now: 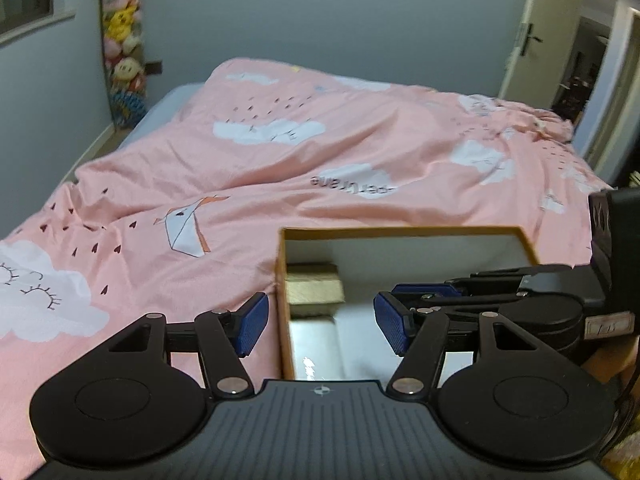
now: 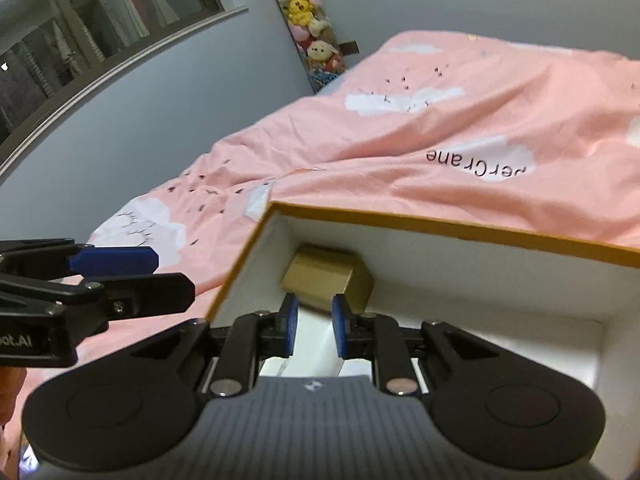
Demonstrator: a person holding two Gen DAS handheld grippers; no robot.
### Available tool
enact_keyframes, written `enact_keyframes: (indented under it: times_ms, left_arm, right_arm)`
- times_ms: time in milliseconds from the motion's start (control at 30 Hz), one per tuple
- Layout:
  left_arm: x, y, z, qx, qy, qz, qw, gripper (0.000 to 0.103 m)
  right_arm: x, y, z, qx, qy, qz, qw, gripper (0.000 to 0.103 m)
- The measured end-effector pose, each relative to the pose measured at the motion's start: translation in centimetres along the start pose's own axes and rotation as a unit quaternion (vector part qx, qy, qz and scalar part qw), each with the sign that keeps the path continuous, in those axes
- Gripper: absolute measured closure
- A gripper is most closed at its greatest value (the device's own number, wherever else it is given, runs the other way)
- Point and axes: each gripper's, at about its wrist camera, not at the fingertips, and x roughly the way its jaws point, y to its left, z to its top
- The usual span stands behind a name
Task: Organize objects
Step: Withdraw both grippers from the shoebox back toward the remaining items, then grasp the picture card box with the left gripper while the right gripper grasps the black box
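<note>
R gripper (image 2: 314, 330), black w/ blue pads, sits inside the open white cardboard box with mustard-yellow outer walls (image 2: 460, 222); its jaws stand narrowly apart around a white flat-sided object (image 2: 310, 344) lying on the box floor. Pads look to be against its sides, but contact isn't clear, so can't tell whether it's actually clamped. Just ahead of the fingertips, in the box's far left corner, lies a small gold-coloured cardboard carton (image 2: 326, 276), tilted, touching or nearly touching the white object's far end. L gripper (image 1: 320, 322), same black-and-blue build, is wide open, straddling the box's left wall: left pad outside over the bedding, right pad over the box interior, nothing between them. In the L wrist view the gold carton (image 1: 314, 288) shows in the same corner w/ the white object (image 1: 316, 344) below it, and the R gripper (image 1: 400, 294) reaches in from the right. In the R wrist view the L gripper (image 2: 116, 260) shows at the left edge, beside the box. Box rests on a pink duvet printed with white clouds and paper cranes (image 1: 280, 152), rumpled, covering the bed. Beyond: grey-blue wall, a tall hanging column of plush toys (image 1: 122, 48) in the corner, a window (image 2: 100, 28) and a pale door with a dark handle (image 1: 532, 40) standing open.
</note>
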Motion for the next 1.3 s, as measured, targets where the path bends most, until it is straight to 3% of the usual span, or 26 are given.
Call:
enact_keyframes:
  times_ms: [167,300,533,700,933,1100,1300]
  left_arm:
    - [-4.0,-1.5,-2.8,0.0,-0.007,-0.028,0.9996,0.031]
    - [-6.0,-2.5,-5.5,-0.005,0.012,-0.048,0.9988,0.031]
    - [-6.8,-4.3,-11.4,-0.015,0.082,-0.064,0.9945,0.031]
    - [-6.1,-5.7,-14.8,-0.012,0.14,-0.081,0.9868,0.025]
    - [-4.8,-7.4,-17.2,-0.007,0.183,-0.054,0.9815,0.018]
    - [-4.5,-8.6,-18.2,0.007,0.192,-0.031,0.9809,0.017]
    - [-3.8,-8.8,-18.9,0.003,0.214,-0.029,0.9763,0.017]
  right_arm:
    - [-5.9,2.1,-3.2,-0.025,-0.02,-0.014,0.999,0.082]
    - [-9.5,3.3,-6.8,-0.026,-0.021,-0.03,0.999,0.08]
    - [-12.5,4.3,-13.8,0.009,0.023,-0.057,0.998,0.078]
    - [-13.8,4.6,-17.5,0.027,0.042,-0.081,0.995,0.073]
    - [-15.6,4.8,-20.7,0.043,0.053,-0.101,0.993,0.059]
    - [-16.2,4.3,-21.6,0.054,0.054,-0.112,0.991,0.058]
    - [-16.2,4.2,-22.0,0.057,0.06,-0.113,0.99,0.056]
